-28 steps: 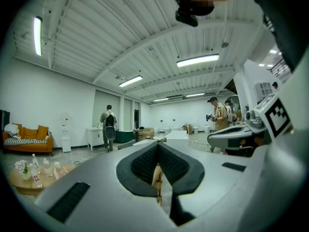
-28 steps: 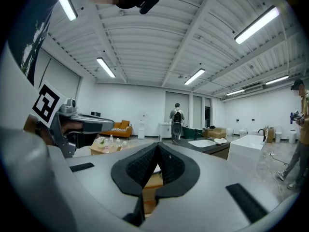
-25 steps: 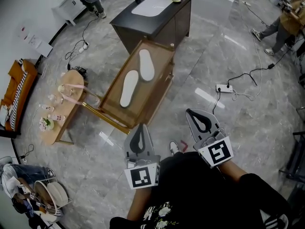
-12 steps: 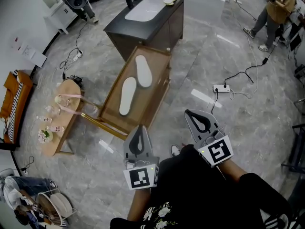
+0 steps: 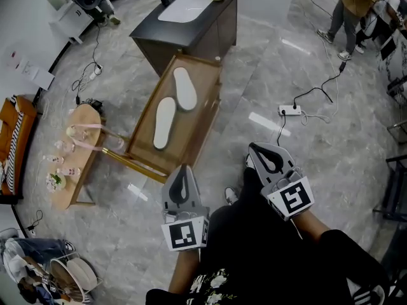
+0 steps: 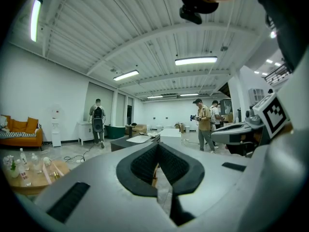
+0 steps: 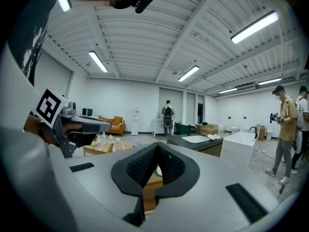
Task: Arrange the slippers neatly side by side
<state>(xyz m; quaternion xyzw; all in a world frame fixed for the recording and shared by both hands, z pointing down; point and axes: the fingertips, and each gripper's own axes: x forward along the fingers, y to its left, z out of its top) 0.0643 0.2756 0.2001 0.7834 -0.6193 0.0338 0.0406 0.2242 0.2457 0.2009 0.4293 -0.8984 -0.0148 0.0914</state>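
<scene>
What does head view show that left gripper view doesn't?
Head view only: near slipper and far slipper, apart and angled, on the wooden table; power strip on the floor. Left gripper view only: ceiling lights. Both: left gripper and right gripper, each shut and empty; dark sink cabinet; side table with bottles; orange sofa.

No readable text; only square coded markers (image 5: 184, 235) on the left gripper (image 5: 184, 170) and right gripper (image 5: 254, 149).
</scene>
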